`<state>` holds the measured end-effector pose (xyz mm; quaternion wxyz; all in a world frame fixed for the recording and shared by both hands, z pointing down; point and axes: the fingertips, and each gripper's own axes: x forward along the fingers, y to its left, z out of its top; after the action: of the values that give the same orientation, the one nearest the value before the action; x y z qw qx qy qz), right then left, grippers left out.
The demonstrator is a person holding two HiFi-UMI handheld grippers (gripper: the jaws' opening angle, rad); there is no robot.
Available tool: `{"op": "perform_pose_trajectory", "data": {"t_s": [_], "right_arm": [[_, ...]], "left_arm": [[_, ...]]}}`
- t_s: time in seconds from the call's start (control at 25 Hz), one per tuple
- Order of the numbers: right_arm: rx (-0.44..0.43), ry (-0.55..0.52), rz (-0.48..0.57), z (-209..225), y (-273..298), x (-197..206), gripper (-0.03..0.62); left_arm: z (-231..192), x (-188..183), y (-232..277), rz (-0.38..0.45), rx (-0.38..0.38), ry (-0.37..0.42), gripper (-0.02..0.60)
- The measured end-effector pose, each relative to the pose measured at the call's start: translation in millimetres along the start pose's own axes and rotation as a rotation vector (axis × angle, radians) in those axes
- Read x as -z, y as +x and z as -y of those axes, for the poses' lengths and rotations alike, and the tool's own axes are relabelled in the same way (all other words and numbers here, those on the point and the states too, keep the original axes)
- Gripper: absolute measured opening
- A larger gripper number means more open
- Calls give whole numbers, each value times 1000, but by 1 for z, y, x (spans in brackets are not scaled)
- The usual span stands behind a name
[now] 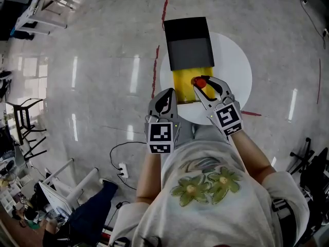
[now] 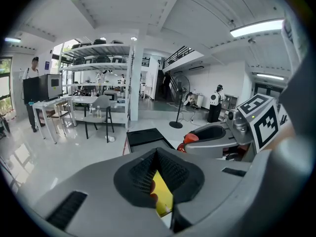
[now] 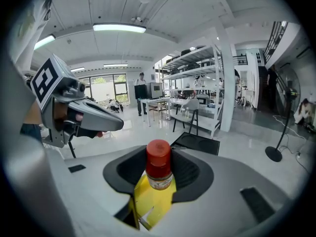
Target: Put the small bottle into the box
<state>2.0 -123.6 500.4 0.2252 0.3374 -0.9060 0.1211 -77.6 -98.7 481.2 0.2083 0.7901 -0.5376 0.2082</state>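
head view: right gripper (image 1: 204, 84) pinching bottle (image 1: 199, 82) just below red cap, upright over yellow inside of box (image 1: 181, 81), toward right wall; contact with box bottom not visible. left gripper (image 1: 165, 99) at near left corner of box, pressed almost together, nothing gripped.

risks, as judged:
- tipping on release, if let go high or tilted; tall, narrow, round, smooth bottle.
- snagging on right wall, being so close.
- sliding of box, likely light card, on glossy white round table (image 1: 236, 71) if nudged.

black lid (image 1: 187, 35) matte and flat, open at far side. dark ribbed pads, fair hold on smooth label.
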Motion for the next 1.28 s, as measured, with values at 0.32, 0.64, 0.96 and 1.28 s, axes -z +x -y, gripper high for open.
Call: {"op": "perform_pose_trajectory", "data": {"t_s": [0.32,0.64,0.96,1.28], "right_arm": [[-6,9,-31,1,11,13,152],[-7,20,-62,1,23,24,153],[-16,25,-92,-5,31,38,152],[-14,27,-119,-1,42,48,153]], "left_arm": [[-3,2,3,-11,-3,-2,2],[-11,4,3,-20,-5,-21,2],[-14,10,3,-28,-9,-21,2],[-22,13,7,-38,-14,-24,2]]}}
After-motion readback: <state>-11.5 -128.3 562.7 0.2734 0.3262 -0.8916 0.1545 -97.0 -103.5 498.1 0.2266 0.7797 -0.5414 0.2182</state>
